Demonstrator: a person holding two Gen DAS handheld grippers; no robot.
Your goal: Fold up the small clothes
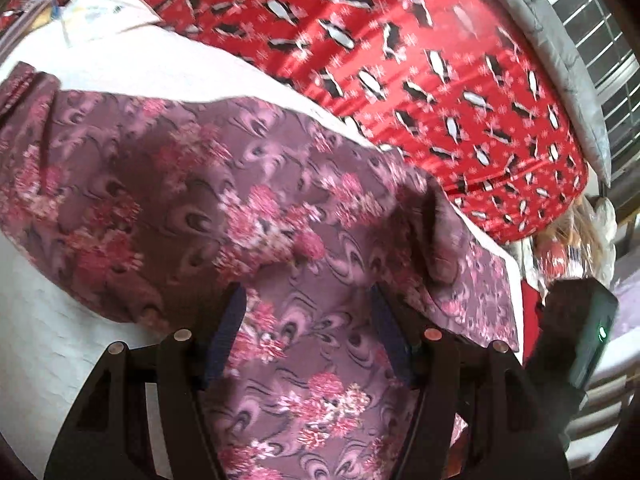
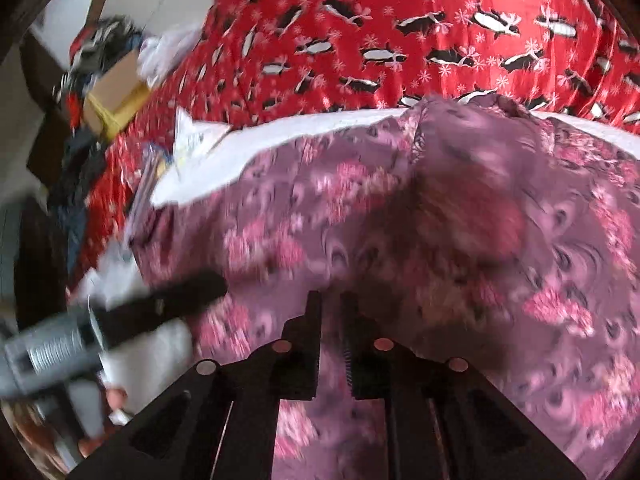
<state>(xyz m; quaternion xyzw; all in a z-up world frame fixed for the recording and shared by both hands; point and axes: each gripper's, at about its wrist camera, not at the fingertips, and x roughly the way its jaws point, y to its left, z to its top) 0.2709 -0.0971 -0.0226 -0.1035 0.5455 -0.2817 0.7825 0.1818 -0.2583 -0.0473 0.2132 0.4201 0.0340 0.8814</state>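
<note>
A mauve garment with a pink flower print (image 1: 168, 184) lies on a white sheet (image 1: 132, 60), partly lifted and draped. In the left wrist view my left gripper (image 1: 308, 300) has its fingers wide apart, and the cloth hangs between and over them. In the right wrist view the same garment (image 2: 460, 208) fills the frame, blurred. My right gripper (image 2: 331, 300) has its fingers close together with a fold of the garment pinched in the narrow gap. The other gripper (image 2: 120, 320) shows at the lower left of that view, beside the cloth's edge.
A red penguin-print bedcover (image 1: 420, 60) lies beyond the white sheet. Papers (image 1: 100, 4) sit at the far left. A grey cushion (image 1: 568, 60) and a window grille are at the right. A cardboard box (image 2: 116, 96) and piled clothes lie at the left.
</note>
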